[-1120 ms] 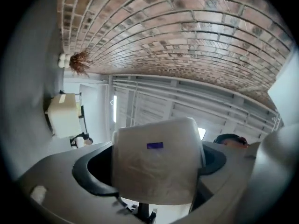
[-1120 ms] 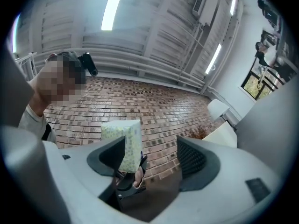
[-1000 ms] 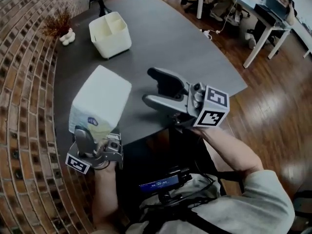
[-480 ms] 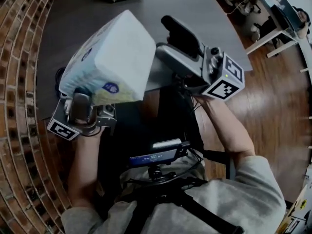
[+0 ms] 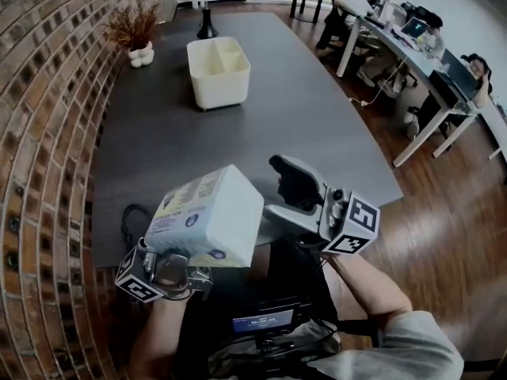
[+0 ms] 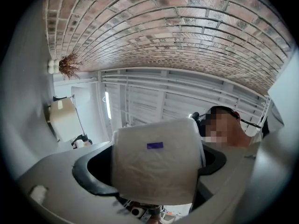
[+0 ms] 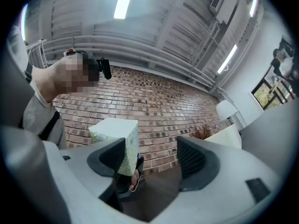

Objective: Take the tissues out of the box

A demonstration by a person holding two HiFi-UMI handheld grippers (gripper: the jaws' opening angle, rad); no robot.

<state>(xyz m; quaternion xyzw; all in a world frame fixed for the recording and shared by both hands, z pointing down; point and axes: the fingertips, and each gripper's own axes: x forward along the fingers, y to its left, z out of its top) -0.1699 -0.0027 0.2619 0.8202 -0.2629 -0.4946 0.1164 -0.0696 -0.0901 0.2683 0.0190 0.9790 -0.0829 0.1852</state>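
Tissue pack (image 5: 210,212), wrapped and printed, raised over the near edge of the tabletop (image 5: 277,109) at about 7 o'clock in the head view. The left tool (image 6: 154,164) is clamped on its lower end. The right tool (image 5: 289,200), jaws apart and empty, waits just beside the pack at its 3 o'clock. A cream bin (image 5: 218,89) stands well apart at 12 o'clock. No loose tissue shows; judged from this, drawing the sheets out is not yet done.
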